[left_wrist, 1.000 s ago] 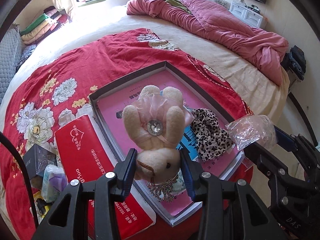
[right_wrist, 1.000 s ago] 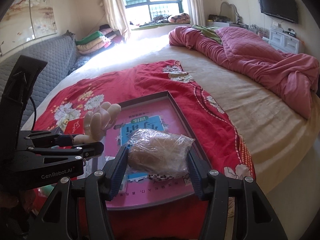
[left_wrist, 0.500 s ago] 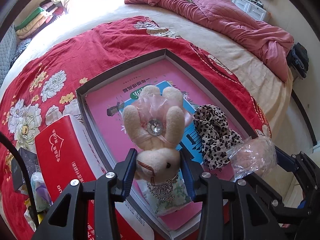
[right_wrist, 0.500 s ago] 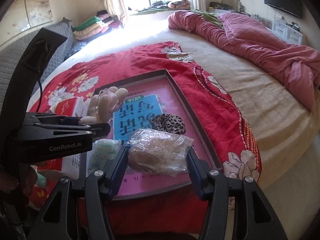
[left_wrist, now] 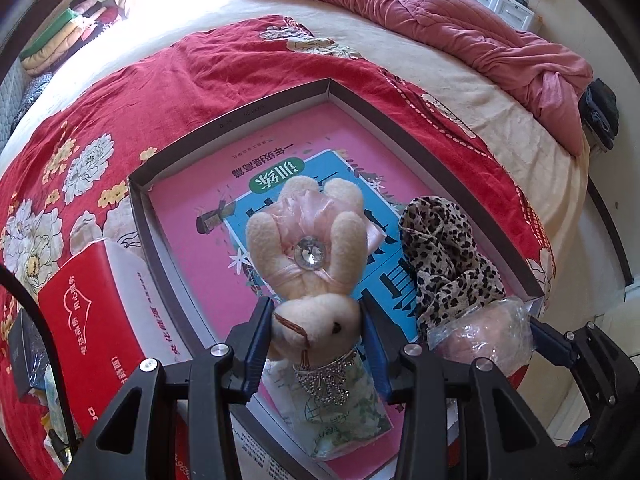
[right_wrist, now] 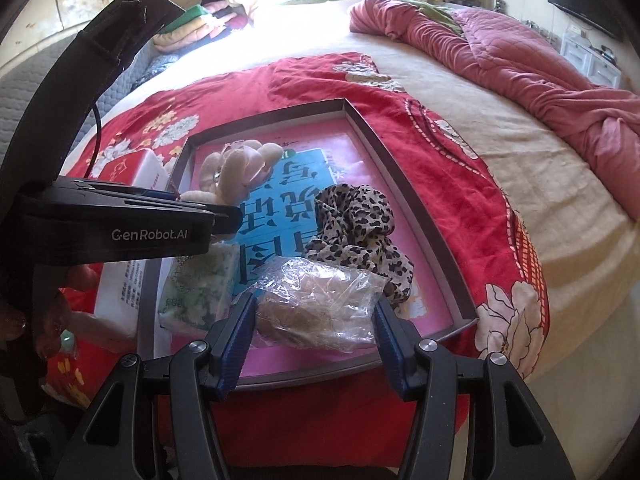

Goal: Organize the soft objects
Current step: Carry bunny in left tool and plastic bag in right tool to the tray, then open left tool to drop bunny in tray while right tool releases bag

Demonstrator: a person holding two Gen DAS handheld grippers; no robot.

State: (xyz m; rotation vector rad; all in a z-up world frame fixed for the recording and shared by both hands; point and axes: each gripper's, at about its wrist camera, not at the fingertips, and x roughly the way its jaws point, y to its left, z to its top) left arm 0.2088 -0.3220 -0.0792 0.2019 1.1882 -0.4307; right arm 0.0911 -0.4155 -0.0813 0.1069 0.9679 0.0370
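Observation:
My left gripper [left_wrist: 316, 324] is shut on the head of a cream plush bunny [left_wrist: 308, 248] with a pink bow and a gem, held just above the grey-rimmed pink tray [left_wrist: 240, 116]. In the right wrist view the bunny [right_wrist: 236, 172] sticks out past the left gripper's fingers [right_wrist: 224, 216]. My right gripper [right_wrist: 316, 320] is shut on a clear plastic bag of soft beige stuff [right_wrist: 320, 300], low over the tray's near end [right_wrist: 452, 308]. A leopard-print cloth [right_wrist: 356, 228] and a green-patterned packet [right_wrist: 200, 288] lie in the tray.
The tray rests on a red floral blanket [left_wrist: 132, 92] on a big bed. A red and white tissue box [left_wrist: 92, 320] stands against the tray's left side. A pink quilt [right_wrist: 520, 52] is heaped at the far right. Dark small items [left_wrist: 24, 352] lie at the left.
Both grippers have sunk toward the tray with their loads still held. The tray and leopard cloth now fill more of both views, and the bagged bundle hangs close over the tray's near end.

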